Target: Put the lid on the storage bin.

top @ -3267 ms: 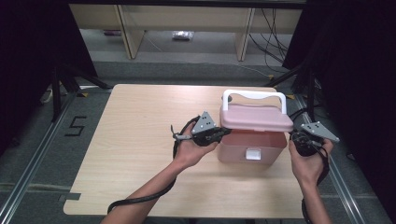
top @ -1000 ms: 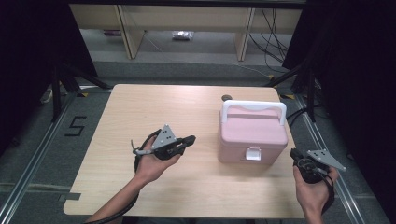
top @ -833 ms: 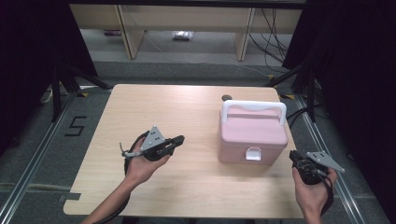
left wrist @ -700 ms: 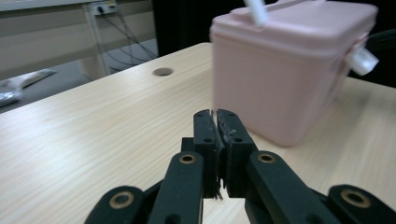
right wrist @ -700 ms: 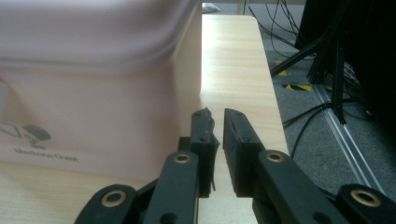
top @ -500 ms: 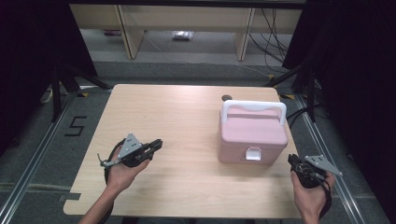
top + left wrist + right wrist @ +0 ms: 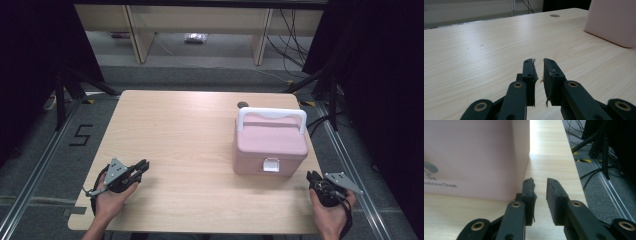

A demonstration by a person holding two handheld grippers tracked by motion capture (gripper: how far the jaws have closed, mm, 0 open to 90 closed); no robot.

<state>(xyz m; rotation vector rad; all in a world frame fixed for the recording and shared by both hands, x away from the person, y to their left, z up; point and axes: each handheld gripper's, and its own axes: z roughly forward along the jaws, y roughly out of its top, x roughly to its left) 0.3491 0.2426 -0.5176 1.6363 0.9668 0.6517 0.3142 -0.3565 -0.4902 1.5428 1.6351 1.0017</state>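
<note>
We find the table (image 7: 200, 125) bare apart from the pink box (image 7: 270, 145), which stands upright on its right-hand half with lid down, white handle (image 7: 272, 114) raised over the lid and white front latch (image 7: 271, 164) facing the person. A small dark round spot (image 7: 243, 105) lies just behind it.

We note the main change: both grippers, which flanked the box a few seconds ago, are now withdrawn to the near edge. The left gripper (image 7: 142, 167) has travelled farthest, from beside the box to the near left corner, well apart from it. The right gripper (image 7: 311, 176) sits low at the near right edge, close to the box's front corner but not touching it.

In each gripper view the jaws stand slightly apart with nothing between them; both pairs have just been opening. The left fingers (image 7: 530, 71) point across bare wood; the right fingers (image 7: 529, 191) point along the box wall.

We judge the box to be set down and released, the handling step finished, and both hands retiring to rest
</note>
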